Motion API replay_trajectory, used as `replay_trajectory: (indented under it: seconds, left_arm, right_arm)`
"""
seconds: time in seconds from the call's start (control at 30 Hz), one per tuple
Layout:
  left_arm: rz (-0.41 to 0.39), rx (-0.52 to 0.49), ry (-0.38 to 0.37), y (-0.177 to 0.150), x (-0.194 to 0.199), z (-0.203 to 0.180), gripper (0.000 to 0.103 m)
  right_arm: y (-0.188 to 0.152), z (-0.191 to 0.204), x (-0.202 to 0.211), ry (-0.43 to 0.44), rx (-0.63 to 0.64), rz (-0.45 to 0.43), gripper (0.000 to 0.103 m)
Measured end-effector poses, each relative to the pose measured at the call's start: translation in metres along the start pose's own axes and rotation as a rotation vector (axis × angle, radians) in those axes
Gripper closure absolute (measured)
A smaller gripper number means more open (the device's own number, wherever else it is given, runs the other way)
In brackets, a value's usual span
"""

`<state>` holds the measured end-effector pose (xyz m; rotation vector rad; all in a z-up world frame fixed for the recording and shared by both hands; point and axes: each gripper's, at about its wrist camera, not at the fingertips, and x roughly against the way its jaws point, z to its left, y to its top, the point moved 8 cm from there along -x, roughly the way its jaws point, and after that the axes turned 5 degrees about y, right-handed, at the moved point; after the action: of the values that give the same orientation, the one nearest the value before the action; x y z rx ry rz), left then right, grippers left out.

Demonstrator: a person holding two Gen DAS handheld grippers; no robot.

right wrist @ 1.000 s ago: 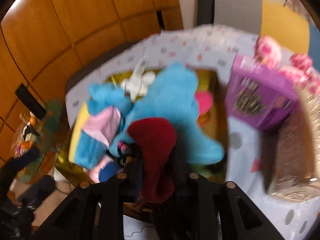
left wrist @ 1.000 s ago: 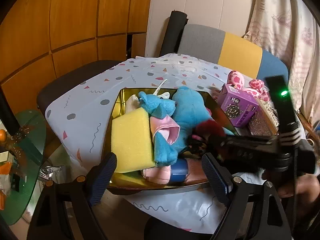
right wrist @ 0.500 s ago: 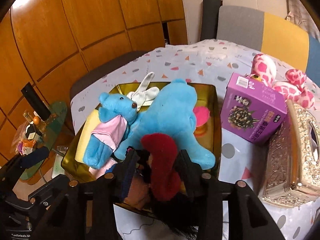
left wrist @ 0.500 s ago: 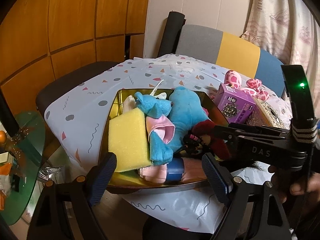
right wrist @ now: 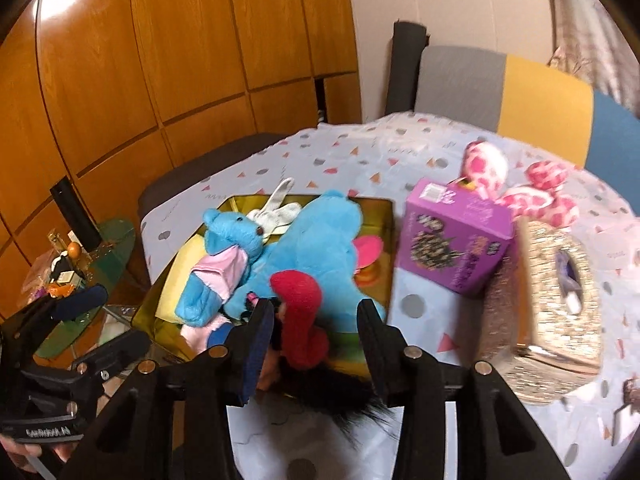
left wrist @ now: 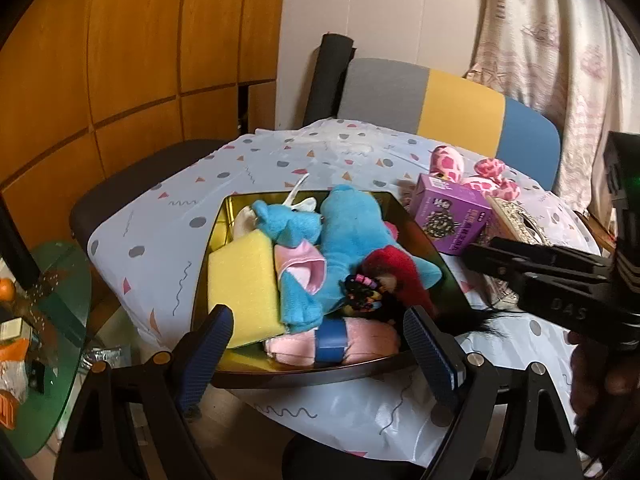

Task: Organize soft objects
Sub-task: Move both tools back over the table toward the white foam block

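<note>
A gold tray (left wrist: 224, 216) (right wrist: 384, 216) on the table holds a yellow sponge (left wrist: 240, 284), a small blue bear in a pink shirt (left wrist: 296, 248) (right wrist: 224, 256), a big blue plush (left wrist: 352, 232) (right wrist: 316, 240), a pink roll with a blue band (left wrist: 340, 340) and a doll with a red hat and black hair (left wrist: 394, 272) (right wrist: 300, 312). My right gripper (right wrist: 314, 344) is open, its fingers on either side of the doll, which lies at the tray's near right edge. My left gripper (left wrist: 320, 344) is open and empty before the tray's near edge.
A purple box (left wrist: 448, 216) (right wrist: 452, 240), a pink spotted plush (left wrist: 472, 172) (right wrist: 516, 184) and a glittery tissue box (right wrist: 560, 292) stand right of the tray. A glass side table (left wrist: 48, 312) with clutter is at the left. A chair back (left wrist: 440, 104) stands behind the table.
My right gripper opened, let go of the red-hatted doll onto the tray's near right edge, and drew back. My left gripper stayed open and nearly still.
</note>
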<state>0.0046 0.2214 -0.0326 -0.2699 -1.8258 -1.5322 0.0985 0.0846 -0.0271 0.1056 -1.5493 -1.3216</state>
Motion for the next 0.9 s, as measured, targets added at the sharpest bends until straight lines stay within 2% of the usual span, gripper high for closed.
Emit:
replay_trajectory:
  seconds: [0.23, 0.47, 0.6, 0.77, 0.9]
  left_arm:
    - [-0.012, -0.046, -0.018, 0.001, 0.008, -0.018, 0.015]
    - [-0.009, -0.107, -0.049, 0.000, 0.010, -0.045, 0.015]
    - [-0.013, -0.170, -0.086, 0.000, 0.013, -0.069, 0.015]
    - [-0.002, -0.277, -0.172, -0.006, 0.016, -0.117, 0.016]
    - [0.057, -0.355, -0.257, -0.015, 0.013, -0.161, 0.016]
  right_arm:
    - [-0.011, -0.043, 0.046, -0.092, -0.036, -0.057, 0.059]
    - [-0.037, -0.110, 0.096, -0.213, -0.120, -0.086, 0.059]
    - [-0.061, -0.160, 0.128, -0.315, -0.182, -0.084, 0.059]
    - [-0.096, -0.238, 0.179, -0.473, -0.289, -0.085, 0.059]
    - [-0.130, -0.299, 0.219, -0.609, -0.417, -0.106, 0.059]
